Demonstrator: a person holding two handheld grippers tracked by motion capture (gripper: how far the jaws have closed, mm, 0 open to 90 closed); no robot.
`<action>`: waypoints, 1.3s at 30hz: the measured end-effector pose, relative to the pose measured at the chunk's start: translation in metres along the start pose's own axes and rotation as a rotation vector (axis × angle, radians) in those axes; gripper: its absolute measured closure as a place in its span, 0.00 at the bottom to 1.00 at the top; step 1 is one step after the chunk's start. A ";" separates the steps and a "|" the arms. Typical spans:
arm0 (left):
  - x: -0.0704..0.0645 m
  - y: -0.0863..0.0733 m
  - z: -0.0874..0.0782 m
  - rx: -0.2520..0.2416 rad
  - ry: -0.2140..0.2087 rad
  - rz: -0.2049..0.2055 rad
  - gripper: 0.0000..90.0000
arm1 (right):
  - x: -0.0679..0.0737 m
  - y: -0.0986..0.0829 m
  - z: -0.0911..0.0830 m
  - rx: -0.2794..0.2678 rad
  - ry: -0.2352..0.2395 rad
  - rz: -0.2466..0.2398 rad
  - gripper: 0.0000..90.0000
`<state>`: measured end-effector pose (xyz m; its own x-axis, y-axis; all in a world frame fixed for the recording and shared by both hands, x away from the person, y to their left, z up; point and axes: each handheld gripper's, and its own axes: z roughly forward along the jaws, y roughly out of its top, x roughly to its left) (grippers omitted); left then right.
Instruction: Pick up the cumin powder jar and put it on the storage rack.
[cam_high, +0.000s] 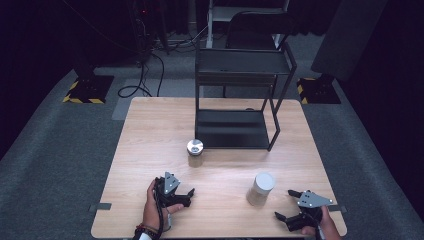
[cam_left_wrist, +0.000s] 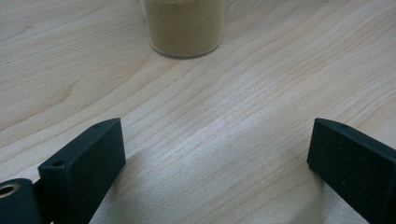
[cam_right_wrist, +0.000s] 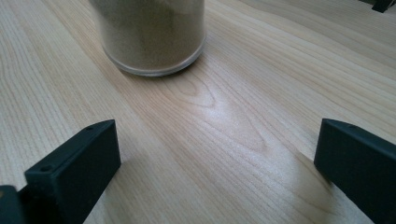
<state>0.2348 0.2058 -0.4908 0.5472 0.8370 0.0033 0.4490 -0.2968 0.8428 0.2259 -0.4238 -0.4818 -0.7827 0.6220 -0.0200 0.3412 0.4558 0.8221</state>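
Note:
Two jars stand on the wooden table (cam_high: 150, 130). One has a silver lid (cam_high: 195, 146) and holds ochre powder (cam_left_wrist: 184, 28); it stands mid-table, a short way ahead of my left gripper (cam_high: 179, 190). The other has a white lid (cam_high: 264, 181) and holds beige powder (cam_right_wrist: 149, 32); it is at the front right, just left of my right gripper (cam_high: 286, 204). Both grippers rest low over the table near its front edge. Each is open, its jaws wide apart with bare wood between them (cam_left_wrist: 219, 154) (cam_right_wrist: 215, 154).
A black metal two-level rack (cam_high: 240, 90) stands on the back middle of the table, behind the silver-lidded jar. A dark chair (cam_high: 255, 25) and cables (cam_high: 145, 75) lie on the floor beyond the table.

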 end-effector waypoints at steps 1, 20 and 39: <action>0.000 0.000 0.000 0.000 0.000 0.000 0.05 | 0.000 0.000 0.000 0.000 0.000 0.000 0.00; -0.001 0.001 0.000 0.001 0.004 -0.003 0.05 | 0.000 0.000 0.000 0.000 0.000 0.002 0.00; 0.003 0.014 0.004 0.014 0.019 -0.023 0.01 | 0.000 0.000 -0.001 0.000 -0.001 0.003 0.00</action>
<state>0.2456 0.2021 -0.4813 0.5235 0.8520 -0.0056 0.4710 -0.2839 0.8352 0.2254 -0.4243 -0.4817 -0.7811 0.6241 -0.0179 0.3437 0.4538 0.8222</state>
